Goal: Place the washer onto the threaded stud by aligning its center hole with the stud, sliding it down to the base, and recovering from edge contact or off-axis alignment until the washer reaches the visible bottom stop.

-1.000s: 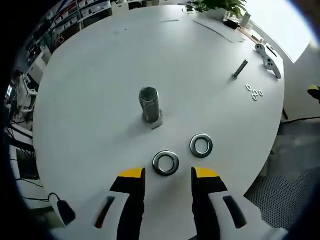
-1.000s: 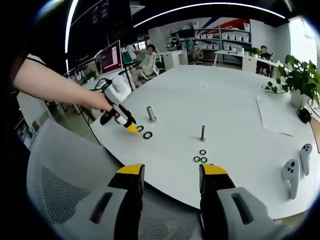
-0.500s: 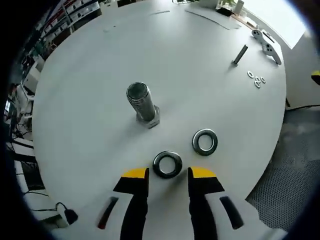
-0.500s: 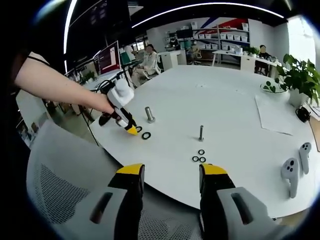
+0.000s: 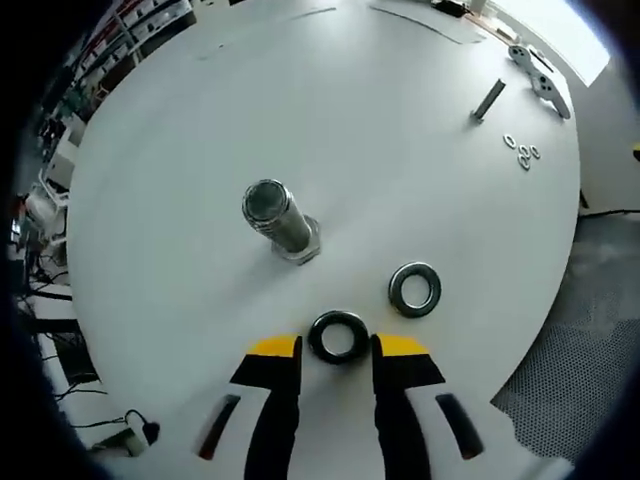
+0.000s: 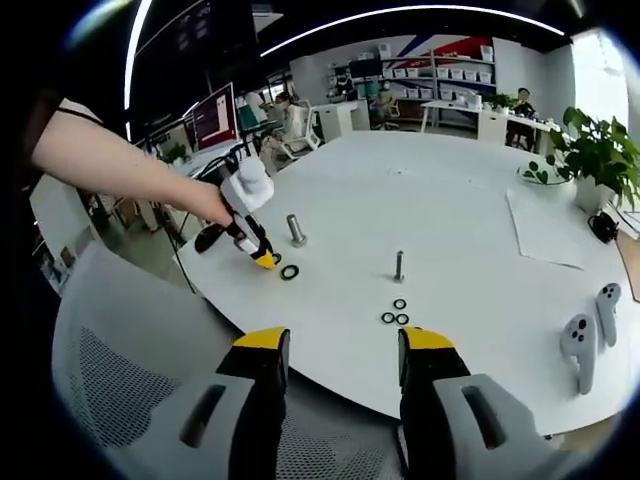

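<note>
Since the washer lies flat between our left tool's spread jaws, short of the stud, we should close squarely on its rim. Our right tool hangs spread off the worktop.

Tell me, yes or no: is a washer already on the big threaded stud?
No. The large stud stands bare, and both large washers lie flat on the table.

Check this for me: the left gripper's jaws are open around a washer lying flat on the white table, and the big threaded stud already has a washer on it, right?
Not quite. In the left gripper view the threaded stud is bare; both large washers lie on the table, one washer between the left gripper's open jaws, the second washer beside it.
</note>
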A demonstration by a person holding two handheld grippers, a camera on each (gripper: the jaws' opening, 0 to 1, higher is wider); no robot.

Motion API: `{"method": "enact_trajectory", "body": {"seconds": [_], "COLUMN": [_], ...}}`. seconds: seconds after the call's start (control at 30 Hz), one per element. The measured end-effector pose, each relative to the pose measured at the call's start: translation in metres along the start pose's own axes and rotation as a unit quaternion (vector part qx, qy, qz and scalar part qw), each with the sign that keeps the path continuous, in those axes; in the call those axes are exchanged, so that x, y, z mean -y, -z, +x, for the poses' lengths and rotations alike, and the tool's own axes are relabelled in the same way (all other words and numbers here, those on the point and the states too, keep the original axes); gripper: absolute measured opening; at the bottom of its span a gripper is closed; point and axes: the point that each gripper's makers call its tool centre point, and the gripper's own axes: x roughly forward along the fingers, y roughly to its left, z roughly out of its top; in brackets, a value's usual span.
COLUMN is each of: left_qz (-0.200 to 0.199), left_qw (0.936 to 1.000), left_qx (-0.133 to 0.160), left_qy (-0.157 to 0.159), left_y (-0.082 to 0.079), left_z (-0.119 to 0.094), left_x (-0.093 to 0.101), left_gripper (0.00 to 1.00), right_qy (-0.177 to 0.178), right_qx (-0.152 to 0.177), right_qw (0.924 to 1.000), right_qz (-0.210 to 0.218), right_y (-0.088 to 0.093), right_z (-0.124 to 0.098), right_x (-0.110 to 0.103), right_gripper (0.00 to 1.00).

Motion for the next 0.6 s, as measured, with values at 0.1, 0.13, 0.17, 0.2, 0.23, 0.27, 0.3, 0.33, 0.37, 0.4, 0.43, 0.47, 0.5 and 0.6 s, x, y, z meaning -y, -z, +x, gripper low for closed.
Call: {"method": "enact_trajectory", "body": {"seconds": [0.1,0.13,0.17,0.2,0.23,0.27,0.3,0.33,0.37,0.4,0.43,0.47,0.5,0.6], "left_qz": [0.013,0.009,0.004,-0.002,-0.001,0.0,0.001,0.002,0.003,0.001,-0.001,-0.002,-0.004,0.002], "left_qw": [0.9999,0.9999,1.0,0.9999,0.9999,0.9997,0.9996,0.9995,0.9993,0.9993,0.9993,0.9993,0.9993,0.9993], "left_qx": [0.0,-0.004,-0.008,-0.014,-0.017,-0.023,-0.028,-0.032,-0.036,-0.038,-0.038,-0.038,-0.037,-0.036], "left_qy": [0.001,0.001,0.001,0.001,0.001,0.0,-0.001,-0.002,-0.002,-0.002,-0.001,0.001,0.002,0.003], "left_y": [-0.0018,-0.002,-0.0022,-0.0022,-0.0027,-0.0027,-0.0026,-0.0025,-0.0026,-0.0023,-0.002,-0.0016,-0.0015,-0.0017], "left_z": [0.0009,0.0012,0.0011,0.0012,0.0018,0.0021,0.0022,0.0023,0.0023,0.0021,0.0019,0.0017,0.0016,0.0018], "left_x": [0.0016,0.001,0.0006,0.0007,0.0001,0.0004,0.001,0.0014,0.0016,0.001,0.0002,-0.0003,-0.0003,-0.0009], "left_gripper": [0.21,0.21,0.21,0.21,0.21,0.21,0.21,0.21,0.21,0.21,0.21,0.21,0.21,0.21], "right_qy": [0.0,-0.002,-0.002,-0.002,-0.003,-0.003,-0.003,-0.003,-0.002,-0.002,-0.003,-0.004,-0.004,-0.004], "right_qx": [0.0,0.0,-0.001,-0.002,-0.003,-0.003,-0.003,-0.003,-0.003,-0.003,-0.003,-0.002,-0.001,0.0], "right_qw": [1.0,1.0,1.0,1.0,1.0,1.0,1.0,1.0,1.0,1.0,1.0,1.0,1.0,1.0], "right_qz": [0.001,0.001,0.0,-0.001,-0.002,-0.001,-0.001,-0.001,-0.001,-0.001,0.0,0.0,0.0,0.0], "right_y": [0.0,-0.0001,0.0001,0.0006,0.0008,0.0008,0.0008,0.0008,0.0009,0.0009,0.0008,0.0005,0.0003,0.0002], "right_z": [0.0001,0.0002,0.0003,0.0005,0.0006,0.0006,0.0006,0.0006,0.0006,0.0007,0.0007,0.0007,0.0007,0.0007], "right_x": [-0.0002,-0.0006,-0.0009,-0.0012,-0.0012,-0.0014,-0.0014,-0.0012,-0.001,-0.001,-0.0012,-0.0016,-0.0019,-0.0017], "right_gripper": [0.46,0.46,0.46,0.46,0.46,0.46,0.46,0.46,0.46,0.46,0.46,0.46,0.46,0.46]}}
